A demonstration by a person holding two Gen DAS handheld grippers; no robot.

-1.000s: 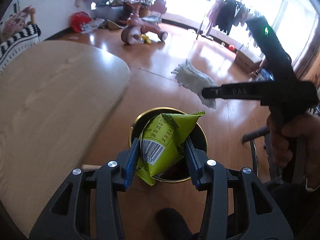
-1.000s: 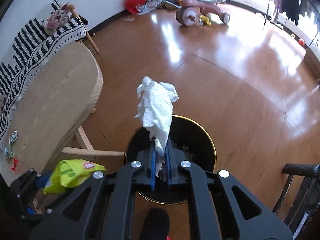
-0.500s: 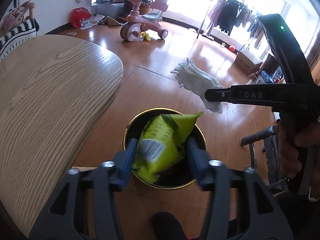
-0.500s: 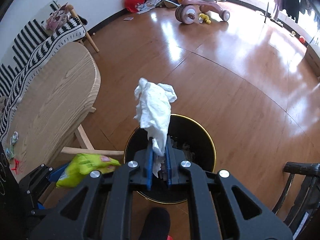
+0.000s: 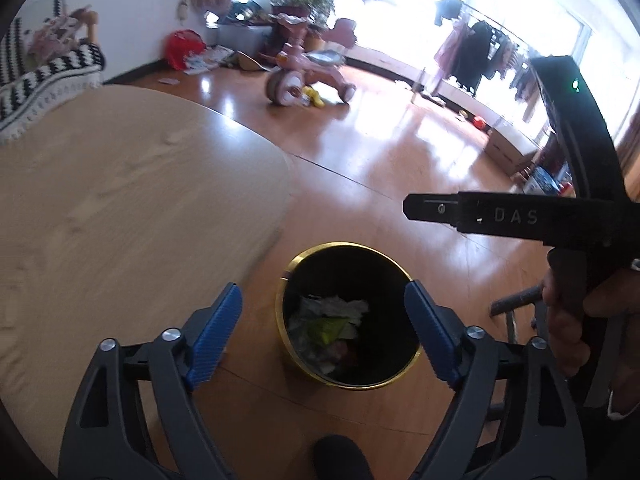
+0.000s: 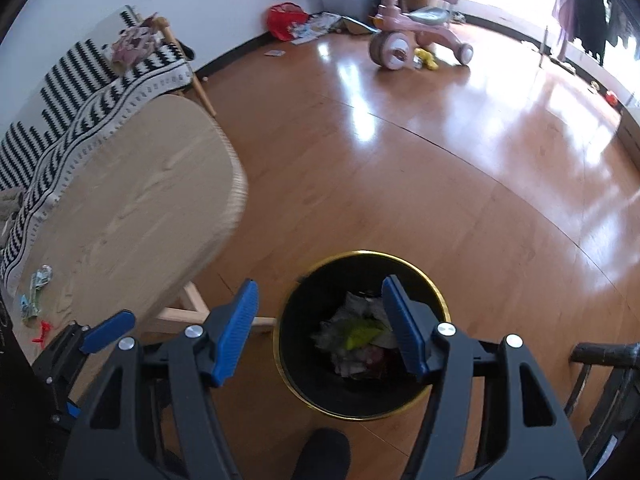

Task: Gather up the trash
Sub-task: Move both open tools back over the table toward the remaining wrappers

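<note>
Trash: a green wrapper (image 5: 329,326) and crumpled white paper (image 5: 340,306) lie inside the black bin (image 5: 348,248) with the gold rim, which stands on the wooden floor (image 6: 440,184) just right of the wooden table (image 5: 120,208). The left gripper (image 5: 323,330) hovers over the bin with its jaws spread wide and nothing between them; the right gripper (image 6: 320,322) hangs over the same opening, jaws likewise wide apart and empty. Further scraps (image 6: 36,292) lie on the near left part of the table in the right wrist view; they appear to be small wrappers, though blur makes this uncertain. Risks noted: both tools occupy the same space above the bin, so turning toward the table together could knock one against the other. A low swing could catch the gold rim and tip the bin, spilling what it holds. The table edge sits close to the bin on the left, so a hasty move that way could strike it. The remaining scraps look small and flat, so a wide grasp may slide over them or push them off the table.
</note>
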